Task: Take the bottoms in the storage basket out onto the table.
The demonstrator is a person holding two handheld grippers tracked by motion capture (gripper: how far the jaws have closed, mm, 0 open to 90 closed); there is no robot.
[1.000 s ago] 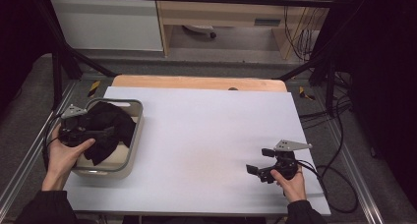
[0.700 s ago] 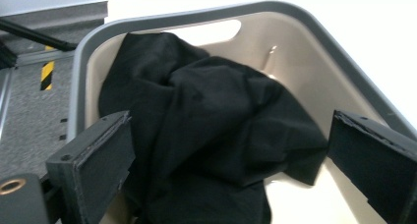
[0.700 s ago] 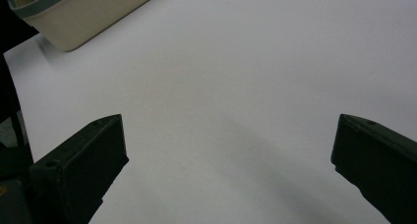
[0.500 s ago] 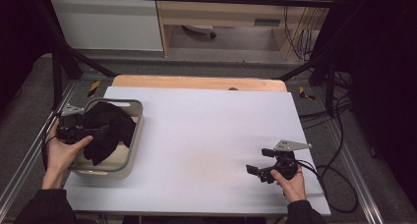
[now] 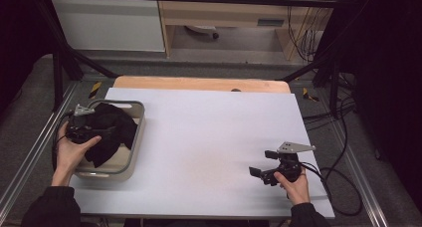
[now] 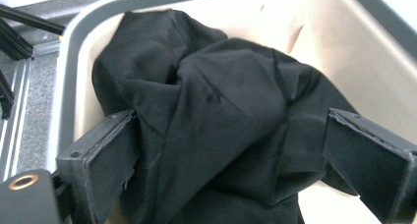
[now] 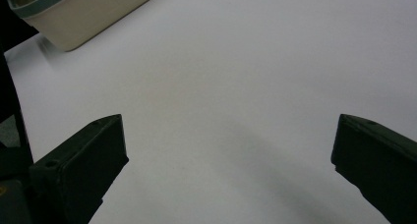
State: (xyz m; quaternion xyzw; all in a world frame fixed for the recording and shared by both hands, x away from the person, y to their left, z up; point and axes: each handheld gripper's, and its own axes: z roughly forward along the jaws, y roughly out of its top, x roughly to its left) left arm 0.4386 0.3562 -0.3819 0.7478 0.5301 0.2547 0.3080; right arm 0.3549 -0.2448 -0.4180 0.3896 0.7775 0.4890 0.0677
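Black cloth [image 5: 110, 130] is sitting bunched in a beige tub [image 5: 133, 152] with rounded corners and a grey rim, at 9 o'clock on the bench [image 5: 209, 137]. Cloth is looking matte, soft, thin, with deep folds and creases; it is heaping up toward the tub's far end and draping down toward the near end. Tub walls are looking smooth, plastic-like. Bench top is showing as flat, pale and matte, with a wooden strip along its 12 o'clock edge. In the left gripper view the cloth [image 6: 216, 116] is bulging between the two flat black jaws, and the jaws are standing spread with the fabric pressing against the left one; left tongs [image 5: 107, 131] are gaping, not clamping. Left hand [image 5: 72, 150] is wrapping the gripper body from the 9 o'clock side, forearm coming in from 7 o'clock, tongs pointing toward 3 o'clock over the tub. Right tongs [image 5: 258, 173] are sitting spread wide over bare bench at 5 o'clock, well apart from the tub, pointing toward 9 o'clock. Right hand [image 5: 294, 179] is gripping from below, cable trailing off toward 3 o'clock.
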